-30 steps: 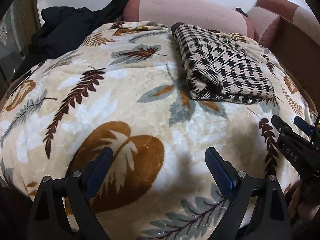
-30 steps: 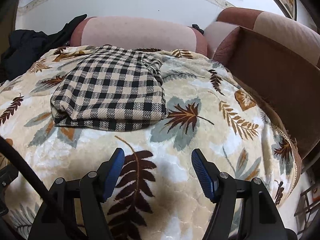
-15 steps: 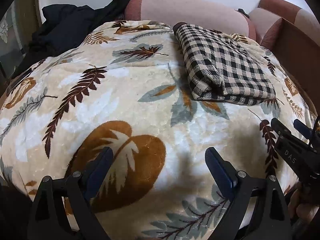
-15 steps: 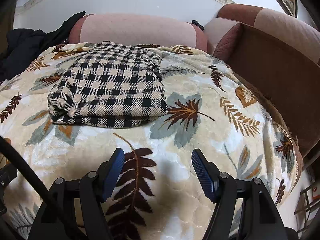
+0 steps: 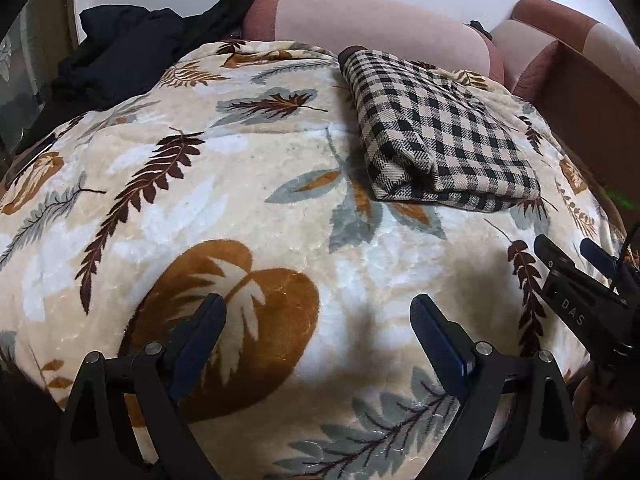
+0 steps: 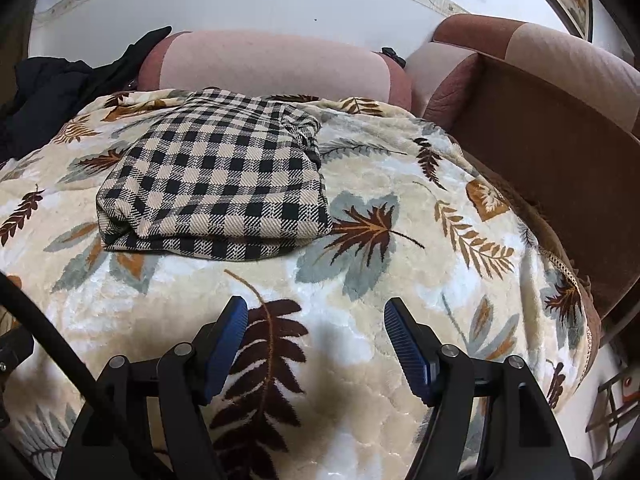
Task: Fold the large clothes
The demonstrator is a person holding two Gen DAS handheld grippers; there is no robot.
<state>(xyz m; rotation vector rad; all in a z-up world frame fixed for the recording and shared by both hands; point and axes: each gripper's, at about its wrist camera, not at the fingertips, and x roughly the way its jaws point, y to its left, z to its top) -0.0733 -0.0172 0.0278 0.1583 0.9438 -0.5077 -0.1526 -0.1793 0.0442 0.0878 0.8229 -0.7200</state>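
Note:
A black-and-cream checked garment lies folded into a thick rectangle on the leaf-patterned blanket, toward the back of the bed. My left gripper hovers open over the blanket's front part, well short of the garment, nothing between its blue pads. My right gripper is also open and empty, above the blanket in front of the garment's folded edge. In the left wrist view the right gripper shows at the far right edge.
A heap of dark clothing lies at the back left. A pink bolster runs along the white wall. A brown headboard panel and cushions border the right side.
Both grippers stay where they were, open and empty. The view of the folded garment shifts only slightly.

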